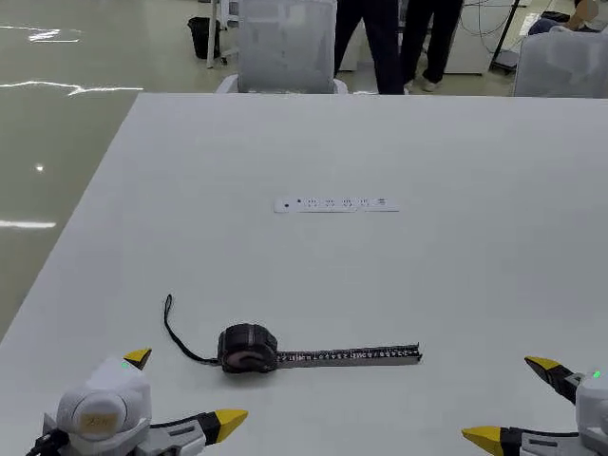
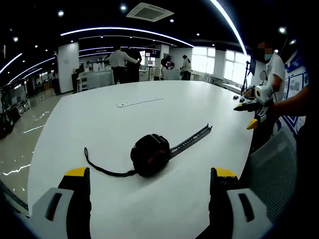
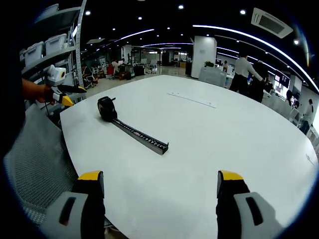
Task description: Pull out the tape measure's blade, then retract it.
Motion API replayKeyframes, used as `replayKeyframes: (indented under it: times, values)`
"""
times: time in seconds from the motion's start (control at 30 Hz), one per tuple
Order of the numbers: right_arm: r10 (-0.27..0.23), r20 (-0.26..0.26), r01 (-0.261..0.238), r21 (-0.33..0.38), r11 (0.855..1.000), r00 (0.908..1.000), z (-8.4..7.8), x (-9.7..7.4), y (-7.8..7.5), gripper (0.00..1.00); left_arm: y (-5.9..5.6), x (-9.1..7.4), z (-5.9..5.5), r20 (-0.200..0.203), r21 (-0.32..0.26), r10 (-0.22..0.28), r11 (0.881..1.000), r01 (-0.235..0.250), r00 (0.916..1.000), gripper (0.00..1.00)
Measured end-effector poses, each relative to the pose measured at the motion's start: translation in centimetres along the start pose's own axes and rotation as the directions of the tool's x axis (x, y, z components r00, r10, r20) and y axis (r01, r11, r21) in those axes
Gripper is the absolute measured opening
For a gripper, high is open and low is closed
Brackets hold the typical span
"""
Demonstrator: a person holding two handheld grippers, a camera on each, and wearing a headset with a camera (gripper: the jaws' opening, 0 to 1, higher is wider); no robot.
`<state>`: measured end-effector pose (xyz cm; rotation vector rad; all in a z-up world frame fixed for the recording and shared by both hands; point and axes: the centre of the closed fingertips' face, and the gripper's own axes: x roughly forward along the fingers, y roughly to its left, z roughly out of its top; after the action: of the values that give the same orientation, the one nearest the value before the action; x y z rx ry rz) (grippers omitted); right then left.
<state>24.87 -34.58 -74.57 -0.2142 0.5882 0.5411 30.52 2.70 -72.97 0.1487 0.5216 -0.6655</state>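
Looks about half done, with tape measure lying on table between left gripper and right gripper, blade pulled out flat, both jaw pairs spread wide and empty, retraction not yet done

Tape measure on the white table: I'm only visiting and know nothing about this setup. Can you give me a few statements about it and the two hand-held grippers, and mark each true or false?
1. The tape measure has its blade partly pulled out, lying flat on the table. True.
2. The left gripper is clamped on the tape measure. False: it is open and apart from it.
3. A black strap trails from the side opposite the blade. True.
4. The power strip touches the blade's tip. False: it lies farther back on the table, well apart.
5. The right gripper is open and holds nothing. True.
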Motion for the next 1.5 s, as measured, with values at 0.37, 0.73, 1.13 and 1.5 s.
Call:
replayKeyframes:
  times: [0.37,0.73,1.13,1.5]
  values:
    - [0.161,-0.063,-0.169,-0.156,0.973,0.9849,3.1,1.8,0.2,0.91,-1.0,1.1,-0.1,-0.006,0.009,0.03,1.0,-0.03,0.9995,0.99]
    - [0.28,-0.239,-0.346,-0.311,0.885,0.9299,4.0,3.6,0.3,0.83,-2.5,1.8,1.0,0.04,-0.004,0.063,0.998,-0.063,0.9972,0.99]
    - [0.325,-0.41,-0.488,-0.399,0.776,0.8523,4.6,6.3,0.1,0.72,-1.3,3.0,-0.2,0.002,-0.068,0.09,0.994,-0.089,0.996,0.99]
    - [0.312,-0.577,-0.605,-0.426,0.673,0.7544,2.8,9.2,-0.4,0.66,-1.7,4.4,0.3,0.013,-0.064,0.081,0.995,-0.08,0.9966,0.99]
